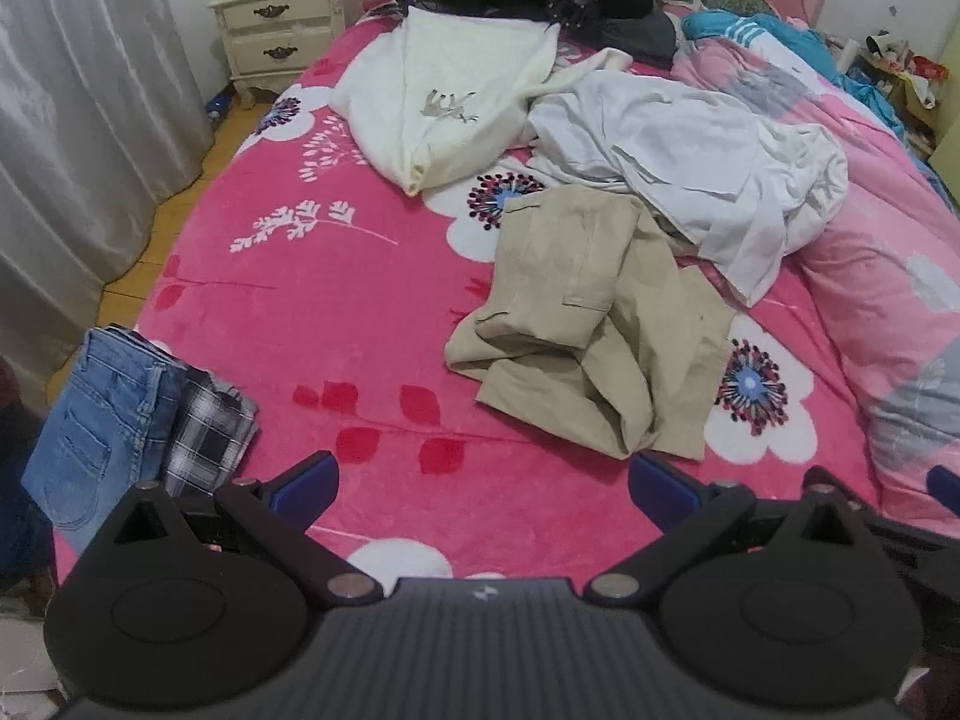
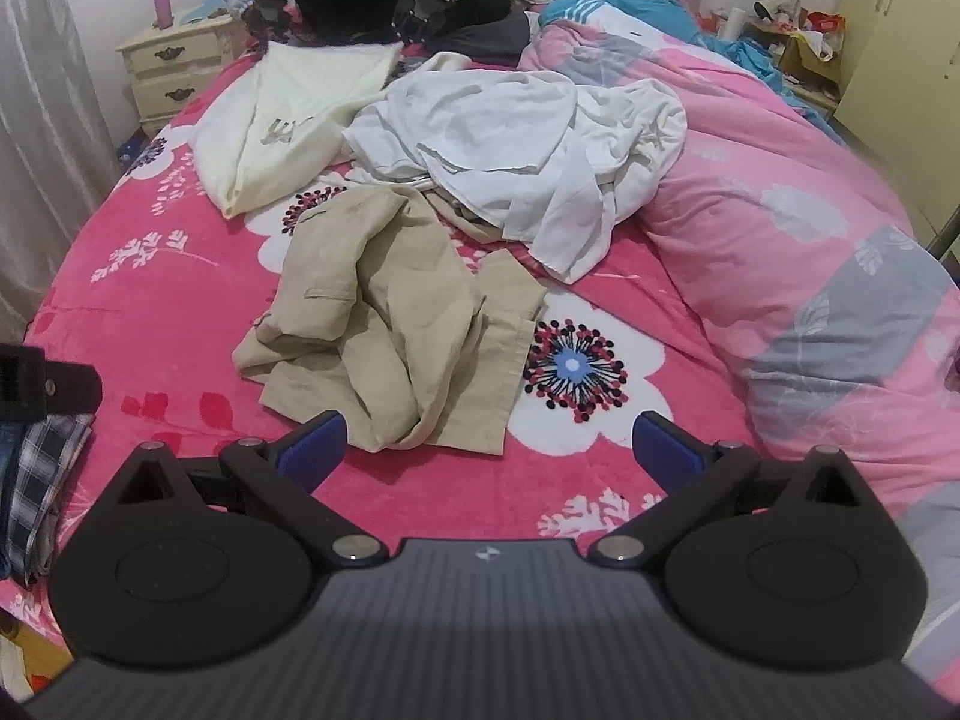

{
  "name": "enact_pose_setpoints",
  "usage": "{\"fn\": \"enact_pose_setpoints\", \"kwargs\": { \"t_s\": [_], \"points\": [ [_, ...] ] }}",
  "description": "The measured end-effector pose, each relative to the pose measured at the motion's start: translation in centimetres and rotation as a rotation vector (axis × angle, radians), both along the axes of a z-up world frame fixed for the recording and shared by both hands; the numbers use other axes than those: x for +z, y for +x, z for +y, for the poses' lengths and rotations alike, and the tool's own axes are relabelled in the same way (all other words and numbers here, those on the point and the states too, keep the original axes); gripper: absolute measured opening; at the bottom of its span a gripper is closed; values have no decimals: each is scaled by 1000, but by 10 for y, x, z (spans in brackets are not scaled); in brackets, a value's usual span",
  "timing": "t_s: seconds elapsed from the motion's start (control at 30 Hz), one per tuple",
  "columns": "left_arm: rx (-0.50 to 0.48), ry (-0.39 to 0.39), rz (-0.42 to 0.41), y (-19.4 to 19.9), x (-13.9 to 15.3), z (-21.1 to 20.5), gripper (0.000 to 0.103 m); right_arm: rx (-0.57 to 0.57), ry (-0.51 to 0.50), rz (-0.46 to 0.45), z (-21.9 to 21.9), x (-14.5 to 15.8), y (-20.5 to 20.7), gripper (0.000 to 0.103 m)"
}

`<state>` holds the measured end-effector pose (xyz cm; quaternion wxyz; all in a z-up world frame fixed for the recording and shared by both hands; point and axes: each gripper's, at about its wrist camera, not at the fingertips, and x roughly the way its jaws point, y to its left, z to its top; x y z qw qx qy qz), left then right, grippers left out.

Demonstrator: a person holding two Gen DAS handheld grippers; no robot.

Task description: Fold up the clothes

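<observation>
At the bed's left edge sits a stack of folded blue denim jeans [image 1: 102, 414] and a folded black-and-white plaid garment [image 1: 210, 432]. The left hand-held gripper [image 1: 483, 480] hangs released over the pink floral blanket [image 1: 270, 330], holding nothing. The crumpled beige cotton trousers [image 1: 582, 324] lie ahead and to its right, long axis running away up the bed, waistband apparently far. The right hand-held gripper [image 2: 489, 444], also released and empty, is likely nearer: the trousers' near end lies just ahead, slightly left.
</observation>
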<state>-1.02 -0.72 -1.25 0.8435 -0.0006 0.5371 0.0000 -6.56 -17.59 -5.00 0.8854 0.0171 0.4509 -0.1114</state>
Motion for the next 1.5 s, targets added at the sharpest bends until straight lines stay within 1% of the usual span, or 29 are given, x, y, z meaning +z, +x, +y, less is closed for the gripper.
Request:
{"fn": "enact_pose_setpoints", "kwargs": {
  "t_s": [0.07,0.2,0.33,0.6,0.77,0.97,1.27,1.5],
  "points": [
    [9,9,0,1,1,0,103,-5,-1,-7,-1,2,0,102],
    [14,-1,-8,0,3,2,103,-9,0,-15,-2,4,2,102],
    [9,30,-36,0,6,-1,103,-21,4,-13,-2,4,3,102],
    [-29,12,-73,0,6,-2,103,-45,7,-10,-3,5,3,102],
    [-36,10,-99,-2,8,-5,103,-52,10,-7,-4,5,3,102],
    [-19,-21,-94,-1,7,-2,103,-45,9,-10,-4,6,3,102],
    [3,-28,-103,-4,7,3,103,-46,8,-8,-5,6,1,102],
    [-3,-31,-100,-5,6,3,103,-47,3,-4,-3,6,1,102]
  ]
}}
